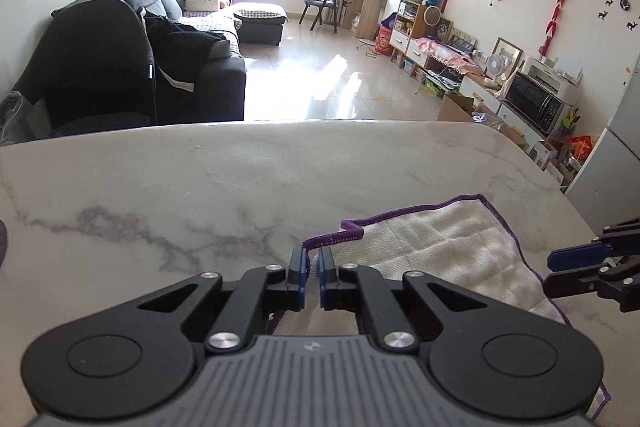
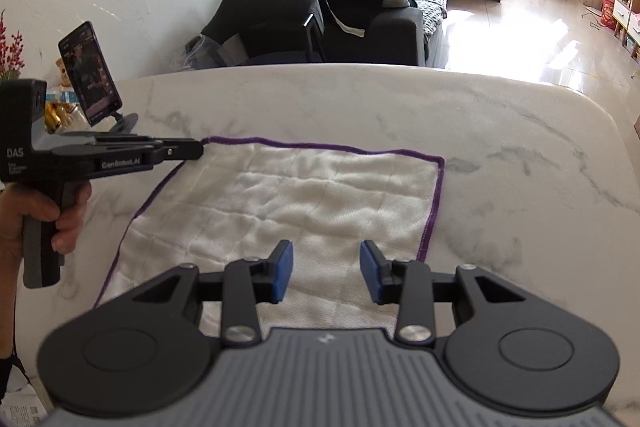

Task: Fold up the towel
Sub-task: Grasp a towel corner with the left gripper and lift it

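My left tongs pinch the towel corner.
My right tongs hang half open above it on the table.

So the surface here is a white marble-look table with grey veining and a rounded far edge, glossy enough to catch window light. Lying flat on it is a white towel with purple stitched trim, spread out in the middle, its far-left corner up around 11 o'clock in the right wrist view. In the left wrist view that corner looks slightly lifted and wrinkled. Over at 9 o'clock near the wall side there's a phone on a small round stand, base sitting on the tabletop.
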`<state>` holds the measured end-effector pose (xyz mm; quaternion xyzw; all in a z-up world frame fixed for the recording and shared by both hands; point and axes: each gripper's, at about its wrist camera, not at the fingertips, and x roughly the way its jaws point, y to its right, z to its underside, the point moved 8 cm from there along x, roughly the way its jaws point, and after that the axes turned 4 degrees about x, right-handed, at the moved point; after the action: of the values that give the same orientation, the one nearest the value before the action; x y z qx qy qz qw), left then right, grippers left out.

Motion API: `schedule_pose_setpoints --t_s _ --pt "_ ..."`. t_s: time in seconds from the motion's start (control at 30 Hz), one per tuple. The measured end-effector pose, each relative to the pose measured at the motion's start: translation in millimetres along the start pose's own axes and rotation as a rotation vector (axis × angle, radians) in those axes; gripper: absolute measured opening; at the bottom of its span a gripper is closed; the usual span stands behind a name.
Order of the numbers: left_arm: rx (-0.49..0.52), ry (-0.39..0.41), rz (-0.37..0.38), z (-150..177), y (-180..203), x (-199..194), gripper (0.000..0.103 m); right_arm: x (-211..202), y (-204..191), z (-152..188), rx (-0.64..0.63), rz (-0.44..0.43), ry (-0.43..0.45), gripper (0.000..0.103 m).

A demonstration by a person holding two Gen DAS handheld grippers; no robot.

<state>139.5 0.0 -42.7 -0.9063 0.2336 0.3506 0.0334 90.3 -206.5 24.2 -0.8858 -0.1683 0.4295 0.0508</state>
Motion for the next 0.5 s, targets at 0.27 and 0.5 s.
schedule_pose_setpoints --t_s 0.27,0.5 --pt "0.073 -0.027 0.048 30.0 38.8 -6.9 0.006 19.4 -17.9 -9.4 0.053 -0.087 -0.039 0.04" --pt "0.259 0.003 -0.058 40.7 45.7 -12.6 0.043 32.7 -27.9 -13.1 0.071 -0.116 -0.063 0.04"
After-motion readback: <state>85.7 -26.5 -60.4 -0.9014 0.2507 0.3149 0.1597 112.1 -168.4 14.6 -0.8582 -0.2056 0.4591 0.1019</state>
